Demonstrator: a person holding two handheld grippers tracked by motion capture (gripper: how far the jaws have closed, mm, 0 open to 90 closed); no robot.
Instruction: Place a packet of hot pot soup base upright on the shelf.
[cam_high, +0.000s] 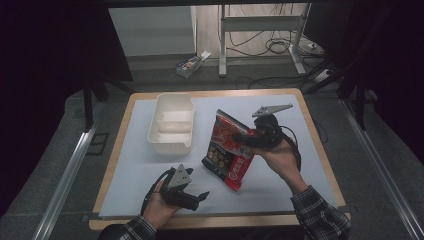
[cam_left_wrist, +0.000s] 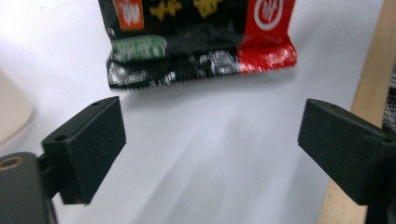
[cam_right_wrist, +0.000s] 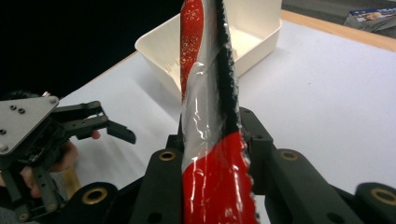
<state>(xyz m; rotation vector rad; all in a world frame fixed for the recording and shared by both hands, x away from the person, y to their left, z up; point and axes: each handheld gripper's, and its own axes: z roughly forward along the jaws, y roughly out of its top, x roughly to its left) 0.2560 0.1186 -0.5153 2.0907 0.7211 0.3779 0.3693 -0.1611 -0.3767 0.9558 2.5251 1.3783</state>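
The right gripper (cam_high: 256, 136) has its jaws clamped on the side edge of the glossy red-and-black foil snack packet (cam_high: 227, 150), and in the right gripper view that packet (cam_right_wrist: 208, 154) stands edge-on between the two black jaws, pinched flat. The bag hangs tilted above the pale blue table mat (cam_high: 280, 175), just to the right of the cream rectangular plastic tub (cam_high: 171, 123), its lower corner close to the mat or perhaps brushing it; which, I can't tell. Down nearer the person from the tub, the left gripper (cam_high: 192, 196) is let go, jaws standing wide with nothing between them. In the left gripper view the packet's serrated bottom seal (cam_left_wrist: 201, 70) sits ahead of the pads (cam_left_wrist: 88, 144), clear of them.

So the carry looks to rest on the right hand alone, and my read is that the bag is headed for the tub. To do it well: keep that pinch firm, because slick foil on an edge grip can slide or swing. Lift until the low corner clears the tub's near rim, travel left toward the tub without jerking, and level the packet over the opening before lowering. Let go only once it rests inside. The left gripper should stay wide and out of the path, ready to steady the tub (cam_right_wrist: 233, 42) if it shifts.
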